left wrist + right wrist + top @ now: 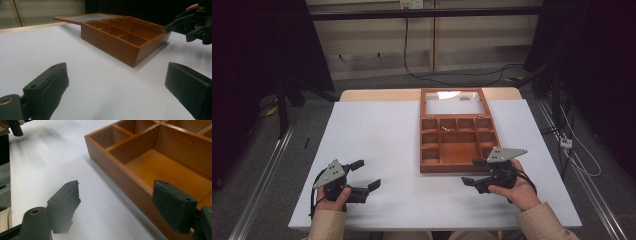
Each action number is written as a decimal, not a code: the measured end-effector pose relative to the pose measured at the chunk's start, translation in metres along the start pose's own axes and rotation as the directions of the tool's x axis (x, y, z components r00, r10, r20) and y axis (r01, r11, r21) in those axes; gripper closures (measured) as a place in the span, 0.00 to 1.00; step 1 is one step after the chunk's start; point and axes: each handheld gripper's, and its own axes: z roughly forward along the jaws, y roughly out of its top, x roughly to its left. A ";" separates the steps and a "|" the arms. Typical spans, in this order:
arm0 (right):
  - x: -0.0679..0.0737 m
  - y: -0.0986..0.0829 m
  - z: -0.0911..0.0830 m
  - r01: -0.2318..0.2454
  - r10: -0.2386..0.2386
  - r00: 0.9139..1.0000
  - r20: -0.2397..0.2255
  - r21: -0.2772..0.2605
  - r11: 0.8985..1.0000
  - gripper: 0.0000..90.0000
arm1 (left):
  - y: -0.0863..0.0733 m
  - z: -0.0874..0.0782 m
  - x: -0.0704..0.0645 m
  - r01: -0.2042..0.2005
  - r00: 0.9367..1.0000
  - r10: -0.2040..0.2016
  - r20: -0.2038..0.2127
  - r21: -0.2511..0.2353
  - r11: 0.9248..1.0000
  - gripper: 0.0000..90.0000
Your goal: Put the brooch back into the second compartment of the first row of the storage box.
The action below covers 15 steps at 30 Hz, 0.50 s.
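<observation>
Left gripper [366,174]: jaws spread wide, nothing held between them; rested on the white table [377,140] at 7 o'clock, gripped by the left hand [332,197].

Right gripper [473,171]: jaws likewise parted wide and empty; one jaw is seen over the near edge of the wooden box [457,142], the other over bare table. It is held by the right hand [517,192] at 5 o'clock.

Wooden box: open, divided into compartments, placed at 1 o'clock from the table's centre, glass lid [455,102] laid back at 12 o'clock. A small object [445,128], too small to identify, lies in one compartment.
</observation>
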 end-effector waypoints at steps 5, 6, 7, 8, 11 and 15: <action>0.002 -0.008 -0.007 0.010 -0.010 1.000 0.006 0.003 1.000 0.24 | 0.000 0.000 0.000 0.003 1.000 -0.003 0.001 0.000 1.000 0.05; 0.002 -0.010 -0.008 0.009 -0.009 1.000 0.005 0.001 1.000 0.24 | 0.000 0.000 0.000 0.002 1.000 -0.002 0.001 0.001 1.000 0.05; 0.002 -0.012 -0.010 0.010 -0.010 1.000 0.005 0.002 1.000 0.24 | 0.000 0.001 0.000 0.002 1.000 -0.002 0.001 0.002 1.000 0.05; 0.002 -0.014 -0.011 0.010 -0.010 1.000 0.006 0.003 1.000 0.24 | 0.000 0.001 0.000 0.001 1.000 -0.001 0.001 0.003 1.000 0.05; 0.001 -0.020 -0.015 0.000 0.000 1.000 0.017 0.009 1.000 0.24 | 0.000 0.001 -0.001 0.001 1.000 -0.001 0.002 0.004 1.000 0.05; -0.002 -0.027 -0.019 -0.001 0.001 1.000 0.027 0.002 1.000 0.24 | 0.000 0.001 0.000 -0.001 1.000 0.001 0.002 0.005 1.000 0.05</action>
